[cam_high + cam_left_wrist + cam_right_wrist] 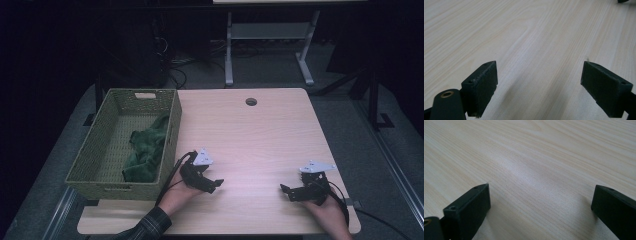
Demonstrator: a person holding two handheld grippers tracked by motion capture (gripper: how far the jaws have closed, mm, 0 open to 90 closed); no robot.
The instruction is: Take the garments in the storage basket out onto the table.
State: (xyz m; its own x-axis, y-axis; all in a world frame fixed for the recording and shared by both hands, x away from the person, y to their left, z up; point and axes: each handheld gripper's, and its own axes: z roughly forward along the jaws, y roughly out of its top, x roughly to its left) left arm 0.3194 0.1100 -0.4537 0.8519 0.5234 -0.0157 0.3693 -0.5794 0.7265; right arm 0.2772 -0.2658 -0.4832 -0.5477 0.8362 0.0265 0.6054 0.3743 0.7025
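Note:
My left gripper (216, 185) rests low over the light wooden table (255, 135), near its front edge and just right of the basket. Its jaws stand wide apart in the left gripper view, left gripper (540, 77) open with bare wood between them. My right gripper (286, 191) sits near the table's front right, pointing left. In the right gripper view the right gripper (541, 202) is open too, nothing between its jaws. A green woven basket (115, 172) stands on the table's left side, and a dark green cloth (147, 147) lies crumpled inside it.
A round cable hole (251, 101) sits near the table's far edge. Beyond the table stands a metal desk frame (267, 45) on a dark floor with cables. The wood between the two grippers holds nothing.

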